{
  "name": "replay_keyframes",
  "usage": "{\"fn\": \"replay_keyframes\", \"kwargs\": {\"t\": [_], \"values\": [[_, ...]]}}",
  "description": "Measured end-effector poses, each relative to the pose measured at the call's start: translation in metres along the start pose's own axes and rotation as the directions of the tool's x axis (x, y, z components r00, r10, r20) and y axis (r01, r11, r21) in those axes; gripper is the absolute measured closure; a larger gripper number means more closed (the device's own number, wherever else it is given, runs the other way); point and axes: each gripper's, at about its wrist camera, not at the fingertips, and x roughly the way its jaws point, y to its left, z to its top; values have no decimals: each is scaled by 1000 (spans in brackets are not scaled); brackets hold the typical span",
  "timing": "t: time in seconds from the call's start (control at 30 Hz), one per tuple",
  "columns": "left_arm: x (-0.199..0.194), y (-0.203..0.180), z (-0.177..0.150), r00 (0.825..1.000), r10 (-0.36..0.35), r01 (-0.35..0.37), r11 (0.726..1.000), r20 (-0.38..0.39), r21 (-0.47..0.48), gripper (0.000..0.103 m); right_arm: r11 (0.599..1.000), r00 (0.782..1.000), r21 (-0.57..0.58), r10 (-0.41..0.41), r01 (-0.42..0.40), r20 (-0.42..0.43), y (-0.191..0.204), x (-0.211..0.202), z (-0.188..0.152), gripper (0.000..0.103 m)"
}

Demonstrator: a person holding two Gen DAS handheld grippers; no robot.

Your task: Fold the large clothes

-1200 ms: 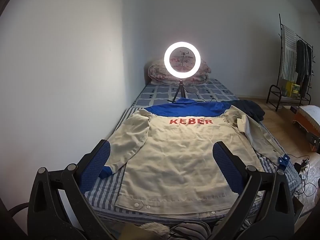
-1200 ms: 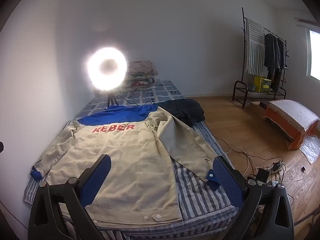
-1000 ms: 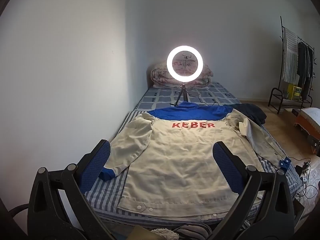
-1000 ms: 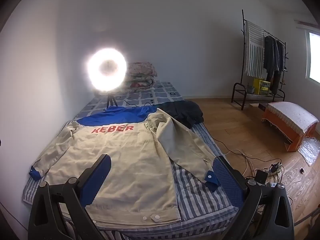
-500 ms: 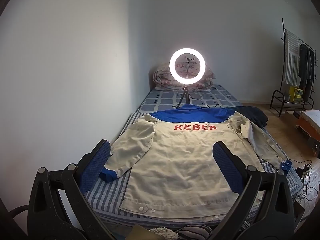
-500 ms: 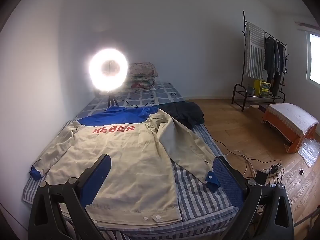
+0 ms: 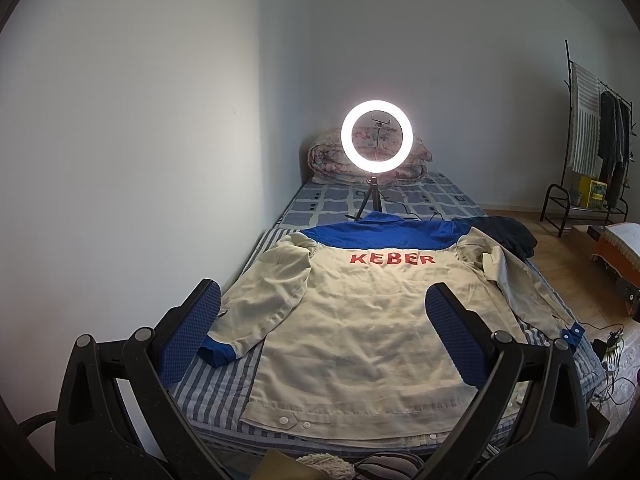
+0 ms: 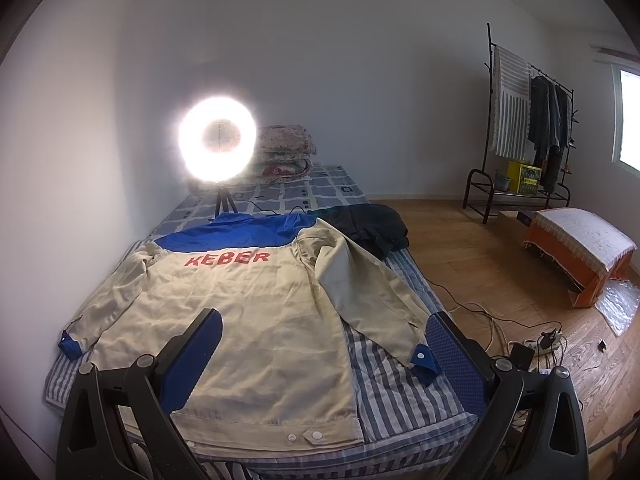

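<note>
A large beige jacket (image 7: 360,320) (image 8: 248,308) with a blue yoke and red letters "KEBER" lies back-up and spread flat on the striped bed (image 7: 224,372) (image 8: 392,384). Both sleeves stretch outward, each ending in a blue cuff (image 7: 218,354) (image 8: 424,362). My left gripper (image 7: 322,336) hovers open above the jacket's hem end, nothing between its blue pads. My right gripper (image 8: 324,354) is open too, held over the jacket's right half near the right cuff.
A lit ring light (image 7: 377,138) (image 8: 218,146) on a small tripod stands on the bed behind the collar. Folded quilts (image 8: 286,152) lie at the bed's head, dark clothes (image 8: 368,226) beside the jacket. Right of the bed: cables (image 8: 532,344), an orange bench (image 8: 580,248), a clothes rack (image 8: 528,120).
The left gripper has tilted slightly so the bed sits lower and more centred in its view. The right view has barely shifted. The jacket has not moved.
</note>
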Motion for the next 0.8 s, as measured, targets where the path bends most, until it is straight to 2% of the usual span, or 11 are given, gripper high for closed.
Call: {"fn": "replay_keyframes", "kwargs": {"t": [0.8], "values": [[-2, 2, 3, 1000, -1, 1, 1000, 12, -6, 0, 1000, 1000, -10, 4, -4, 8, 5, -2, 2, 0]]}}
